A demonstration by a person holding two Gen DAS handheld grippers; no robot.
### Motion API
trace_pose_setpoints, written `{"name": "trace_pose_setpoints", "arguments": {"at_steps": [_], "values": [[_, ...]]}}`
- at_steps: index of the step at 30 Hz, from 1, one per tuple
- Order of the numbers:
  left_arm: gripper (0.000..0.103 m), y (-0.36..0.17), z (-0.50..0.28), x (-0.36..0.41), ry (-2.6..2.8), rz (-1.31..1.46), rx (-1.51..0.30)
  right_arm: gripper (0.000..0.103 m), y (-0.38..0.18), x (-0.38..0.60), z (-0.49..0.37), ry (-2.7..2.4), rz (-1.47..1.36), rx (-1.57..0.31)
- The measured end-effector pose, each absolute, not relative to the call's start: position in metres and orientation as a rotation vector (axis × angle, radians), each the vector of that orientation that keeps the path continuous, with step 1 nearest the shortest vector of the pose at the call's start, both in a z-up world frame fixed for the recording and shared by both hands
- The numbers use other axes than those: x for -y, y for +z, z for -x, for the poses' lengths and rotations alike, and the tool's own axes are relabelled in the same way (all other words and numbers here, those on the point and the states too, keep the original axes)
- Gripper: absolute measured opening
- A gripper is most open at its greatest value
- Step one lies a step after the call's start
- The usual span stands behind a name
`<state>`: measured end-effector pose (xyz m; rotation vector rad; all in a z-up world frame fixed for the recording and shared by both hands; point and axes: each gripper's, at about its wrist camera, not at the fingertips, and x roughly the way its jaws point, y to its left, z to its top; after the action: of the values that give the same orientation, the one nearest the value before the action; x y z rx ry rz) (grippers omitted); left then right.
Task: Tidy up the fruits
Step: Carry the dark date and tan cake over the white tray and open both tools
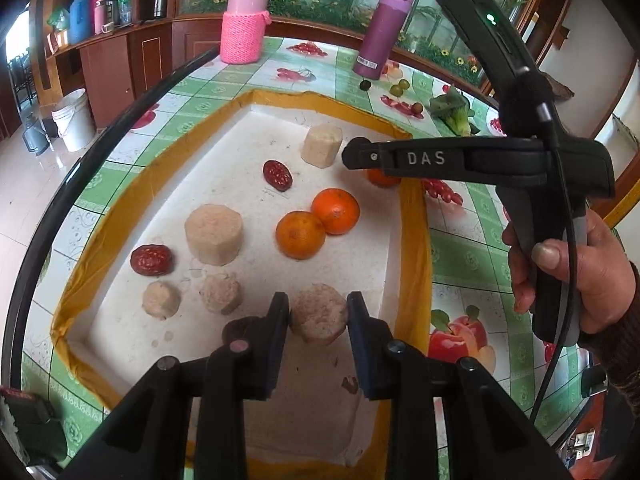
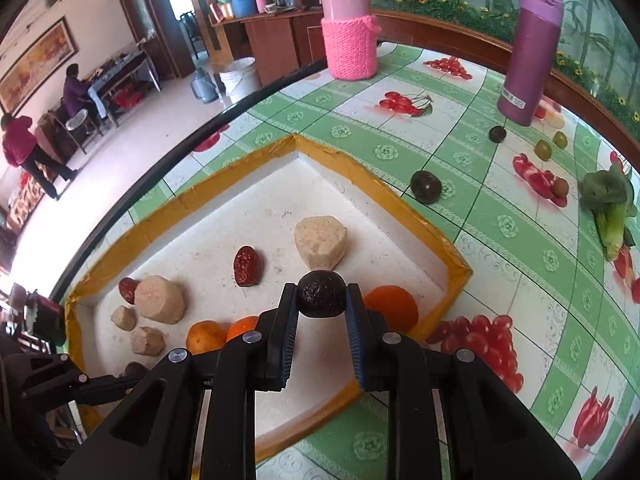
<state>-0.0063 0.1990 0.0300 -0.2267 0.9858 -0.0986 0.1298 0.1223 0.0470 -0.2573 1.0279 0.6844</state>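
The right gripper (image 2: 322,300) was clamped on a dark wrinkled fruit (image 2: 322,294), its pads pressing both flanks, and it hung over the near corner of the yellow-rimmed tray (image 2: 436,236). Ahead of its fingertips lay a beige block (image 2: 320,242) and, ahead to the left, a red date (image 2: 248,266); an orange (image 2: 394,306) sat just right of the right finger, two more behind to the left.

The left gripper (image 1: 318,314) stood narrow, with a pale round piece (image 1: 319,314) between its fingers. Whether the pads actually pressed it cannot be told — they looked very close on both sides.

The step in hand looked like setting the dark fruit down inside the tray. To do it well, I judge the carrier should pick bare white floor ahead of the fingertips, between date and block, and lower until the fruit nearly touched before loosening — a round fruit dropped from height would likely roll into the oranges. Opening slowly and lifting straight up would keep the fingers from nudging it. Another dark fruit (image 2: 426,187) waited on the tablecloth beyond the tray's far rim, ahead and right.
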Motion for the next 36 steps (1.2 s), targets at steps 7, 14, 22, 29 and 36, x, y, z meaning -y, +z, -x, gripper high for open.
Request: {"name": "trace_pose_setpoints", "arguments": {"at_steps": [7,14,22,29,36], "values": [[0.033,0.02,-0.004,-0.198,-0.088,0.199,-1.02,0.023,0.031,-0.134,-0.134,0.71,0.334,-1.051],[0.033,0.015,-0.01,-0.192,-0.078,0.17,-1.031,0.023,0.028,-0.14,-0.133,0.736,0.38,-1.045],[0.048,0.019,-0.007,-0.189,-0.07,0.155,-1.018,0.023,0.026,-0.14,-0.129,0.736,0.393,-1.044],[0.053,0.025,0.003,-0.19,-0.05,0.132,-0.999,0.025,0.032,-0.13,-0.123,0.703,0.38,-1.045],[0.061,0.036,0.019,-0.2,0.001,0.148,-0.973,0.032,0.051,-0.116,-0.108,0.677,0.354,-1.006]]}}
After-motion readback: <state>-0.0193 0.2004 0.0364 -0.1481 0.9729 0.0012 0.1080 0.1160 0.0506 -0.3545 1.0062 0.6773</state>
